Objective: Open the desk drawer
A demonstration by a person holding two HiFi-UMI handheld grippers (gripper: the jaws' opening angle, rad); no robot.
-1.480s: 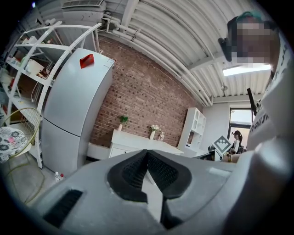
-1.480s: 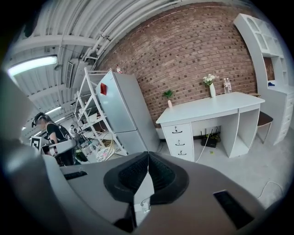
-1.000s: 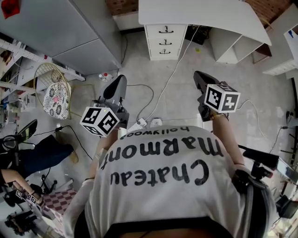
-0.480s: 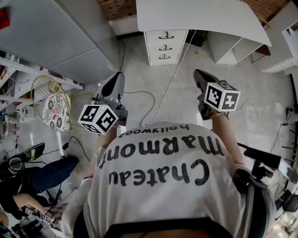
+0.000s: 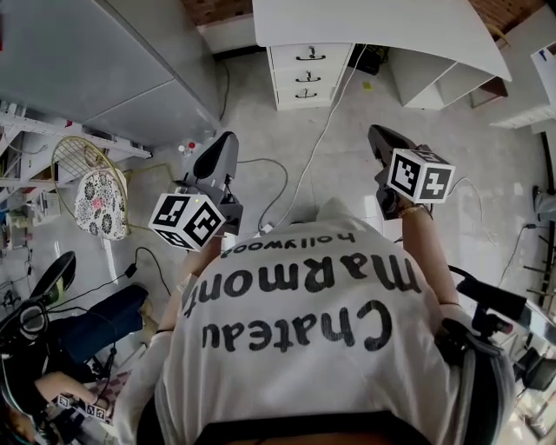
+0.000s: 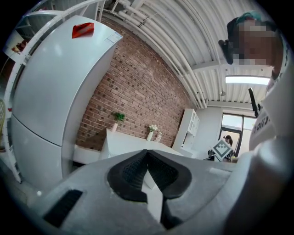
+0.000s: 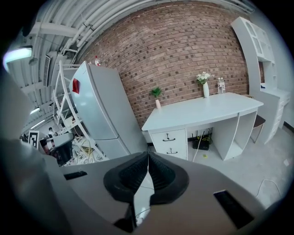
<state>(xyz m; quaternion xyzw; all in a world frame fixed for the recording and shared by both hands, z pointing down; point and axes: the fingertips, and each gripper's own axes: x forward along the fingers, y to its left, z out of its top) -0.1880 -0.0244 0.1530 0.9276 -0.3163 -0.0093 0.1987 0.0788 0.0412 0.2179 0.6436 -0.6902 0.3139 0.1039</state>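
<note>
White drawers (image 5: 304, 75) sit shut under the worktop (image 5: 373, 26), well ahead of the left tongs (image 5: 224, 144) and right tongs (image 5: 380, 136), both clenched on nothing.

One desk (image 5: 382, 30) stands at the top of the head view. It has three drawers (image 5: 306, 76) stacked under its left end, each with one dark handle (image 5: 310, 57). In the right gripper view, two plants (image 7: 157, 93) show on the desk top. One fridge (image 5: 95, 61) fills the upper left. There are two grippers, the left gripper (image 5: 228, 141) and the right gripper (image 5: 376, 132), each with one marker cube (image 5: 186, 221). One patterned bag (image 5: 98, 202) is at the left edge.
</note>
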